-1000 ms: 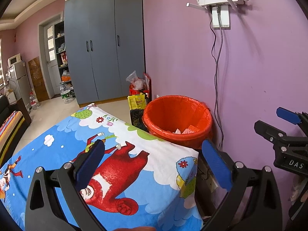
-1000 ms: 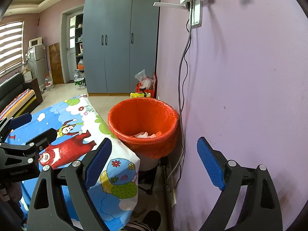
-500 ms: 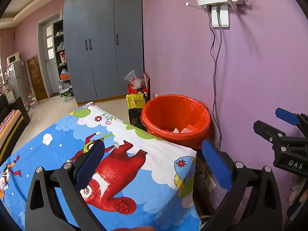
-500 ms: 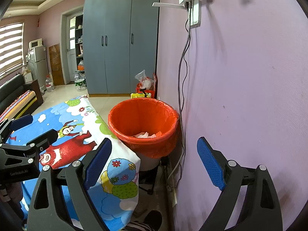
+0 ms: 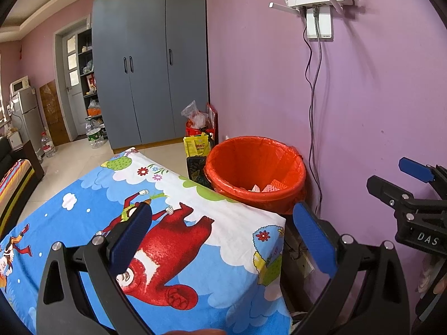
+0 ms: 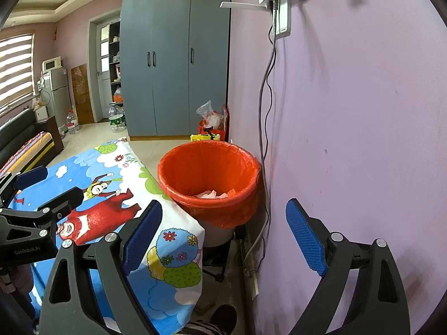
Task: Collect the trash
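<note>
Left gripper point(image 5: 223, 240): fingers spread, empty.
Right gripper point(image 6: 223, 234): fingers spread, empty.
Trash bin point(image 6: 209, 187): orange-lined, paper scraps inside, at 12 o'clock beyond both grippers, beside the surface point(image 5: 83, 203).

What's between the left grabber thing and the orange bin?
Only the cartoon tablecloth, with no trash on it. In the left wrist view the open left hand-held gripper faces the orange bin across bare cloth.

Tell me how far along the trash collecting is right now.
Done: crumpled paper scraps already lie in the red-lined bin. In hand: nothing; the left gripper and right gripper are both open and empty. Left: no loose trash shows on the cartoon cloth, so it looks near finished.
</note>
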Tool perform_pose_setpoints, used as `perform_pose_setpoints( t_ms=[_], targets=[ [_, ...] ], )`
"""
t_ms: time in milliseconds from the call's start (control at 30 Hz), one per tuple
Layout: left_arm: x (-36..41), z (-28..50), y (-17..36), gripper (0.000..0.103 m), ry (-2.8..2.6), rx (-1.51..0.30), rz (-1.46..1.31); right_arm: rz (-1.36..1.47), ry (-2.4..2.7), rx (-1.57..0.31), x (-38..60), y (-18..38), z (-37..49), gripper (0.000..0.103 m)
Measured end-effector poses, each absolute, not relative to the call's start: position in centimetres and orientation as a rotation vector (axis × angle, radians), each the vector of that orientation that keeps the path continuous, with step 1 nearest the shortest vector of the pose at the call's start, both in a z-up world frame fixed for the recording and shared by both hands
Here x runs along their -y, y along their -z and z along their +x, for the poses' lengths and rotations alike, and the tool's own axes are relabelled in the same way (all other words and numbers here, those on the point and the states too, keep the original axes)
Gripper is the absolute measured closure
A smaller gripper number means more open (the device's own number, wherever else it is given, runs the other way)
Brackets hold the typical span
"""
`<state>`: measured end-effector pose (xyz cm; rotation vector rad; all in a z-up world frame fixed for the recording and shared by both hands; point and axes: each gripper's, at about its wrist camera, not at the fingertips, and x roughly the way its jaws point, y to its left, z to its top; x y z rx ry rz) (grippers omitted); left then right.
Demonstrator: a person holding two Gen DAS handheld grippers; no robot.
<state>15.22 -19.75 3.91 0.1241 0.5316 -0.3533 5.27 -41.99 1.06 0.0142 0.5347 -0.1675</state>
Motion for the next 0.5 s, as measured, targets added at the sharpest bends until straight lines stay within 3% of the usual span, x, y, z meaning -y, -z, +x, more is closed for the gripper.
perform_pose_setpoints(
  t_ms=[500],
  targets=[
    [19.88,15.11,-3.65,0.005,0.353,-0.533,0.125,0.017,0.166,-0.534,41.91,-0.84,5.13,0.019]
  ],
)
